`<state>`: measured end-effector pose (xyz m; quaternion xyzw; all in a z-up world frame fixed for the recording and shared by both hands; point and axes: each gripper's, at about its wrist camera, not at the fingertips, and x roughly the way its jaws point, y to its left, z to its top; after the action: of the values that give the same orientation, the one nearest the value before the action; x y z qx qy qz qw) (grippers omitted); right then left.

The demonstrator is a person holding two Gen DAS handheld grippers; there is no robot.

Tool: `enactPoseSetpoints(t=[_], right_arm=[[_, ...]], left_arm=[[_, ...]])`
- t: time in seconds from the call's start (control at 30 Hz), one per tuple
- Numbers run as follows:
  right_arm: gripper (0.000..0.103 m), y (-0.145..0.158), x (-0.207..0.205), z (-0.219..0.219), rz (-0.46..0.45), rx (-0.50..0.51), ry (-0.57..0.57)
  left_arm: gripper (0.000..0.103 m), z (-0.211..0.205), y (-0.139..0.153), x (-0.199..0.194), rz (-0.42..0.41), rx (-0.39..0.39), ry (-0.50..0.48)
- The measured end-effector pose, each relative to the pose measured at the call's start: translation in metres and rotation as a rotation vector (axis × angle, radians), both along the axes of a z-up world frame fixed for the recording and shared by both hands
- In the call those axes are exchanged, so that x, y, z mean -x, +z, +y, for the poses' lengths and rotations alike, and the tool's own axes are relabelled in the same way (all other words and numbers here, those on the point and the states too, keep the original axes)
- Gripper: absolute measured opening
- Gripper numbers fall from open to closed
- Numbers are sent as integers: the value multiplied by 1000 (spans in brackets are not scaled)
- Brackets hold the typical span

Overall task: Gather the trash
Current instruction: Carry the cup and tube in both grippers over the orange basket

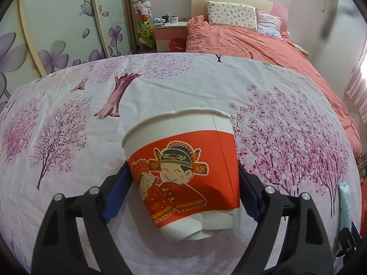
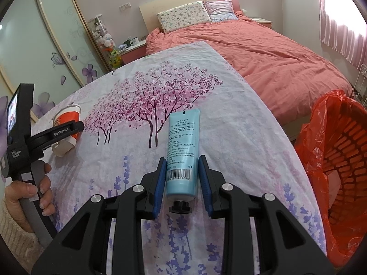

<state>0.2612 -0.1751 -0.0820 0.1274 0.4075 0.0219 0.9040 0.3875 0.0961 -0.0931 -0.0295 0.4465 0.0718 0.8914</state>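
Observation:
A crushed red-and-white paper cup (image 1: 183,174) with a cartoon figure lies between the blue pads of my left gripper (image 1: 183,171), which is shut on it, on the blossom-print tablecloth (image 1: 68,119). The cup (image 2: 66,133) and the left gripper (image 2: 55,135) also show in the right wrist view, at the left. A light blue tube (image 2: 182,153) with a black cap lies on the cloth between the fingers of my right gripper (image 2: 182,167). The right jaws stand on both sides of the tube, touching or nearly touching it.
An orange basket (image 2: 344,160) lined with a red bag stands past the table's right edge. A bed with a salmon duvet (image 2: 263,52) lies beyond the table. Wardrobe doors (image 1: 57,34) and a nightstand (image 1: 169,29) are at the back left. The tube (image 1: 345,206) shows at the right in the left wrist view.

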Motion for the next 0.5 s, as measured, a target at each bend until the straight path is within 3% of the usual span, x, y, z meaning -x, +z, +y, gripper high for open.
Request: enactPoseSetpoints(t=[0.27,0.5], right_arm=[[29,1,-1,3,0,19,9],[28,13,25,10,-51,24,47]], left_arm=[[79,-8,3,21,-5,-51,-53],[79,-14,13,54,-23,-86,-107]])
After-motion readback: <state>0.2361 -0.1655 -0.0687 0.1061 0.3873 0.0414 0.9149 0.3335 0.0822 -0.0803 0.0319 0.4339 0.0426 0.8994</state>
